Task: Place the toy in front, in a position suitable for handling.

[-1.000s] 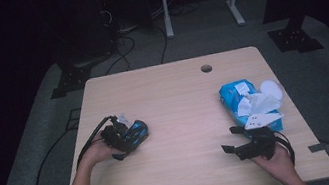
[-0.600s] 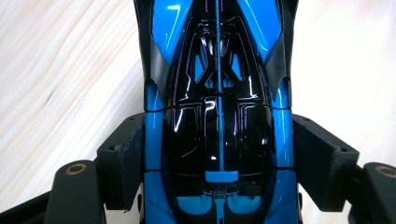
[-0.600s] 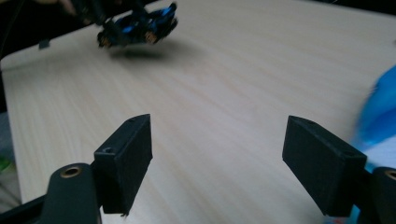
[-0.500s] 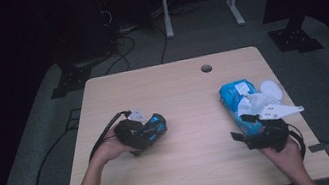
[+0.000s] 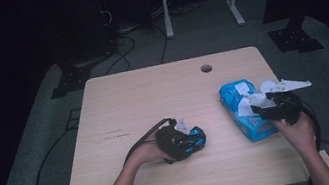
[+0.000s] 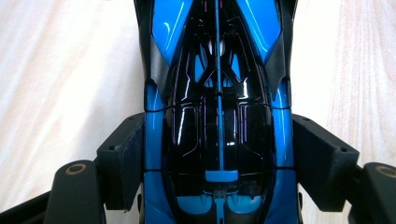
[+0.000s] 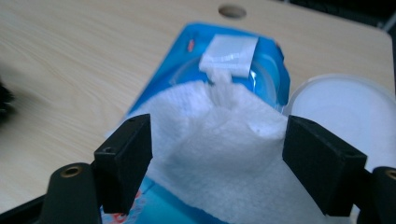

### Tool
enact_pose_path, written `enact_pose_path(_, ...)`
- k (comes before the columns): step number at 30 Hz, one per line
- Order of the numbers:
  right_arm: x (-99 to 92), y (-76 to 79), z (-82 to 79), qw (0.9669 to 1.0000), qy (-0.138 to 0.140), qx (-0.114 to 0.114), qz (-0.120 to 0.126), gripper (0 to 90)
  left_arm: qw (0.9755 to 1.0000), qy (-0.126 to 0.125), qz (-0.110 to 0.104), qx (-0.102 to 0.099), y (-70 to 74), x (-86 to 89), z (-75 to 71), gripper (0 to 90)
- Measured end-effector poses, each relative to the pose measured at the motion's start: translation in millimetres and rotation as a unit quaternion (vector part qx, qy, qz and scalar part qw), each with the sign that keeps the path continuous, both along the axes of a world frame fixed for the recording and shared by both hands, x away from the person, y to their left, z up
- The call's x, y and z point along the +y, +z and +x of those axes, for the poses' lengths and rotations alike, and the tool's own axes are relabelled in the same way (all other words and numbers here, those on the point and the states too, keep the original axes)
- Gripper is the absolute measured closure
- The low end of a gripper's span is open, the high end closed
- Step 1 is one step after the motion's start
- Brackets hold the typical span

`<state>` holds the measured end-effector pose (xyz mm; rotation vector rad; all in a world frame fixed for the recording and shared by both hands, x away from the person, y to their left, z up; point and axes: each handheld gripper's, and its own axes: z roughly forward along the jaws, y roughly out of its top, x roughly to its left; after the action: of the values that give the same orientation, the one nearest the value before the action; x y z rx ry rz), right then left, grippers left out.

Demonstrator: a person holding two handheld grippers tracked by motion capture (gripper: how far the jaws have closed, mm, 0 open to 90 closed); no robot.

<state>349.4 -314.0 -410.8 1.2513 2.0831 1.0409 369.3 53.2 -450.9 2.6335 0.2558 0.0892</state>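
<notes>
We've slid the blue toy car point(image 5: 188, 140), clamped in the left gripper point(image 5: 196, 140), right toward mid-table, while the right gripper point(image 7: 217, 163) hovers open-jawed at the wipe point(image 7: 219, 140) sticking out of the wet-wipe pack point(image 5: 242, 110) on the right — wiping looks next.

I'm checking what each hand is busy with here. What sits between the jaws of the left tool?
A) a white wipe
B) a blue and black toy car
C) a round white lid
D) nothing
B: in the left gripper view the pads of the left tool press on both flanks of the blue and black toy car, over the wooden table.
</notes>
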Motion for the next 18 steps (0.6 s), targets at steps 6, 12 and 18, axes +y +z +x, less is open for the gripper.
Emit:
enact_pose_path(6,12.4,-13.0,10.5,0.9967,-0.033,0.014,-0.073,58.0,0.9999,-0.006,-0.010,0.000,-2.6,-2.4,0.6,26.7)
enact_pose_path(12,4.0,-9.6,6.0,0.9984,-0.028,0.011,-0.048,83.6,0.9984,0.012,-0.054,-0.013,2.8,8.3,-2.9,19.5)
enact_pose_path(18,0.9,2.1,1.8,0.9999,-0.002,0.009,0.005,86.0,0.9917,0.044,-0.111,-0.046,12.9,39.0,-18.7,13.5)
